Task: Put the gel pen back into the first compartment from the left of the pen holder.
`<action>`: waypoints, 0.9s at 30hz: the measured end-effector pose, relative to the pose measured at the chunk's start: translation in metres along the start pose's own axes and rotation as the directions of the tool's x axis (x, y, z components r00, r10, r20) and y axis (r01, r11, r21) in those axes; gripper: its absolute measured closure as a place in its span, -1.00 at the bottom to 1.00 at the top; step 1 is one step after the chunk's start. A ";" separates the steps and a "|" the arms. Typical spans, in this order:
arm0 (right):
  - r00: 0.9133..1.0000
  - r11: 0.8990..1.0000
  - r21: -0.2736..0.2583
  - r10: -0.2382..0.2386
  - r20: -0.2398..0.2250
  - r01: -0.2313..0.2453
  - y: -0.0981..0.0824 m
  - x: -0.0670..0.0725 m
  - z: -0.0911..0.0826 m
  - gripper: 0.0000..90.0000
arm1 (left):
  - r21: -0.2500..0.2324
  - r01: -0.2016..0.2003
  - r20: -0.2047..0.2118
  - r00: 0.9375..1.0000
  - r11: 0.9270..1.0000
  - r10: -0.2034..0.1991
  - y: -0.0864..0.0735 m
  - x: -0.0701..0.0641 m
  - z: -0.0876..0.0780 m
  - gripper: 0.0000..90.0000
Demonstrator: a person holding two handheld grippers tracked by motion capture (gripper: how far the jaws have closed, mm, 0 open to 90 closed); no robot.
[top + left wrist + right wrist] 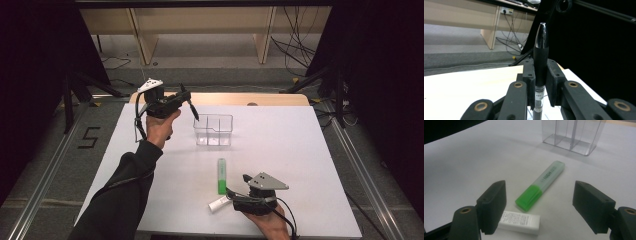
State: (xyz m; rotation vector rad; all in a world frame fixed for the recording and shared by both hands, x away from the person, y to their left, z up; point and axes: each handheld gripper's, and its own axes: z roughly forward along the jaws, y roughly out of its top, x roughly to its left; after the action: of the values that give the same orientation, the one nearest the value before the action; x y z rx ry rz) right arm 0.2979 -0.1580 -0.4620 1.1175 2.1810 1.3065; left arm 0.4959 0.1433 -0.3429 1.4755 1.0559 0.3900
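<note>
A black pen (541,62) is clamped between the jaws of the left hand-held gripper (186,100), which is held raised above the white table (280,145) just to the left of the clear organiser box (214,130); in the high view the pen points down and to the right, its tip close above the box's left rim, and it is not yet inside. The box is divided into compartments, and as far as can be seen nothing lies in them. The right hand-held gripper (541,202) is released, its jaws spread wide and low over the table near the front edge, with nothing pressed between the pads. Ahead of it lies a green highlighter (541,185), flat on the table with its green cap toward the gripper and its far end toward the box. A white eraser (520,221) lies just beside the left jaw in the right gripper view, near the highlighter's cap. The tidying is judged to be at an early stage: 1 item is lifted and about to be dropped in, while 2 items are left to be picked up from the table.
</note>
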 end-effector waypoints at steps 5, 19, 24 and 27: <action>1.000 1.000 -0.001 -0.001 0.000 0.001 0.000 0.000 0.000 -0.39 | 0.017 -0.016 -0.023 1.000 1.000 0.016 -0.002 0.003 0.008 0.76; 1.000 1.000 0.002 0.006 0.001 -0.006 -0.001 0.000 -0.001 -0.39 | 0.061 -0.041 -0.034 0.999 0.997 0.043 -0.008 -0.003 0.030 0.75; 1.000 1.000 -0.002 0.002 -0.002 -0.002 -0.001 0.000 -0.001 -0.39 | 0.080 -0.060 -0.033 0.997 0.995 0.063 -0.012 -0.007 0.035 0.75; 1.000 1.000 -0.001 0.002 -0.001 -0.002 -0.001 0.001 -0.002 -0.39 | 0.082 -0.053 -0.037 0.998 0.995 0.056 -0.014 -0.006 0.037 0.75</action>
State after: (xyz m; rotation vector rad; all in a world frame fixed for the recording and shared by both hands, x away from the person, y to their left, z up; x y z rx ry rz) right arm 0.2961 -0.1586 -0.4619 1.1187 2.1806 1.3092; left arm 0.5157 0.1138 -0.3621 1.5772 1.0751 0.4208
